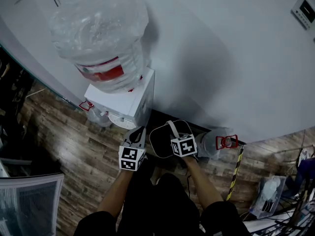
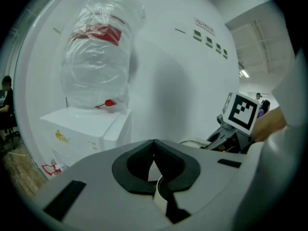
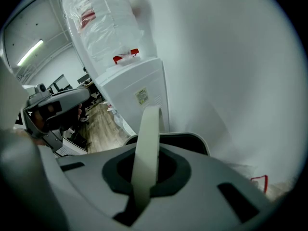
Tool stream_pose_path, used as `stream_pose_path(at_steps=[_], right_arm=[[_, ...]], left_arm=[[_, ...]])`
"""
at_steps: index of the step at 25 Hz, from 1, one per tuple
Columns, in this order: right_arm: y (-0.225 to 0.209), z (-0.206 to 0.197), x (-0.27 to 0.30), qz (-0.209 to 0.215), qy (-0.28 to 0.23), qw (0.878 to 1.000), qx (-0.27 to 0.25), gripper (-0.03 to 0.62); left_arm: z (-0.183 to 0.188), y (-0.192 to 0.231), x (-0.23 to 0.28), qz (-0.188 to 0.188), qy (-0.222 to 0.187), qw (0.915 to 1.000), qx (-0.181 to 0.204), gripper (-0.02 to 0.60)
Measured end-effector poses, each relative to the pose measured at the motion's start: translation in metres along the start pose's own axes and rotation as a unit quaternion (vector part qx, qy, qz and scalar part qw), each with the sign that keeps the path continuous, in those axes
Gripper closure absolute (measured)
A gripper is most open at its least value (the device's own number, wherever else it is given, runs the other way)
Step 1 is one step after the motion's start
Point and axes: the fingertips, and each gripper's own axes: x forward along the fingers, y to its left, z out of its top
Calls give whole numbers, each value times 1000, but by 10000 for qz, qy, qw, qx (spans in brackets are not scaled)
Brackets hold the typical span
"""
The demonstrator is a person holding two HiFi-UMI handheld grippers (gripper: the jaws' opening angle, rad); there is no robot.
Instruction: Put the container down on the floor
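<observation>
Container [image 1: 162, 141] hangs just right of the dispenser [image 1: 123, 102], right gripper [image 3: 144, 174] jaws clenched on its handle [image 3: 149, 129], left gripper [image 2: 155, 150] jaws apparently pinching its rim. Uneven lowering could tilt it, slipping either grip or striking the dispenser.

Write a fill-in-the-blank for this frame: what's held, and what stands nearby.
1. The right gripper is shut on the container's pale ____.
2. On the white dispenser sits a big ____ wrapped in clear plastic.
3. The floor is made of brown ____ planks.
Missing words: handle; bottle; wood.
</observation>
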Motion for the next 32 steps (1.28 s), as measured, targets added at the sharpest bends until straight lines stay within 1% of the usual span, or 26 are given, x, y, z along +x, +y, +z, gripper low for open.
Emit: stream_pose_path(at_steps=[7, 12, 19, 28, 32], right_arm=[[-13, -5, 36, -27, -22, 10000, 3, 583], [-19, -11, 68, 71, -9, 10000, -45, 583], [-32, -27, 105, 67, 60, 9999, -88, 583], [-45, -53, 161, 118, 95, 9999, -75, 583], [-56, -62, 186, 88, 79, 9999, -99, 583]], left_arm=[[-24, 13, 23, -49, -94, 9999, 61, 568], [-44, 27, 35, 6, -133, 9999, 64, 568], [-65, 29, 50, -41, -276, 9996, -84, 568], [-103, 25, 78, -123, -340, 9993, 71, 568], [-119, 25, 95, -164, -453, 9988, 73, 568]])
